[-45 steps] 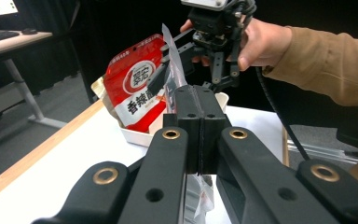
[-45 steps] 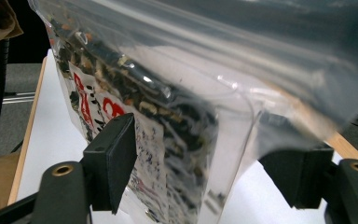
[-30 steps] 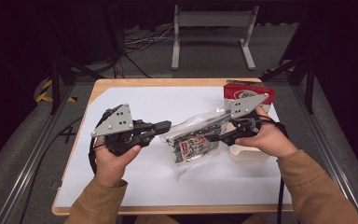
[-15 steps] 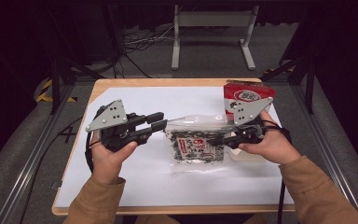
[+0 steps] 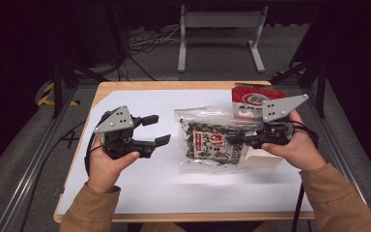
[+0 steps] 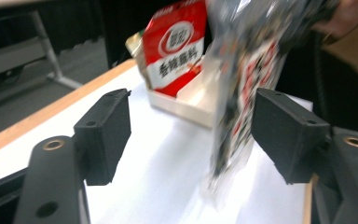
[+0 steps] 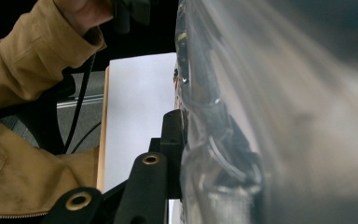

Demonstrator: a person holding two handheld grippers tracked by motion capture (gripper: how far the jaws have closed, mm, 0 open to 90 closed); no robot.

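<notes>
A clear plastic bag [image 5: 211, 140] of dark snack packets with red-and-white labels hangs upright just above the table's middle. My right gripper [image 5: 235, 140] is shut on the bag's right side. In the right gripper view one black finger [image 7: 171, 130] presses flat against the crinkled bag [image 7: 242, 121]. My left gripper [image 5: 156, 129] hovers to the left of the bag, apart from it. Its jaws have just been opening and nothing lies between them. In the left gripper view its pads [image 6: 105, 133] stand wide, with the blurred bag [image 6: 242, 93] farther off.
A red snack packet [image 5: 252, 96] stands in a low white box [image 5: 266, 157] at the table's right, behind the right hand; the packet [image 6: 177, 49] also faces the left gripper. White paper [image 5: 140, 183] covers the wooden tabletop. A metal stand [image 5: 220, 34] is on the floor beyond.
The left gripper let go of the bag's left end and opened, drawing slightly left. The right gripper closed on the bag and lifted it from lying flat to hanging upright.
</notes>
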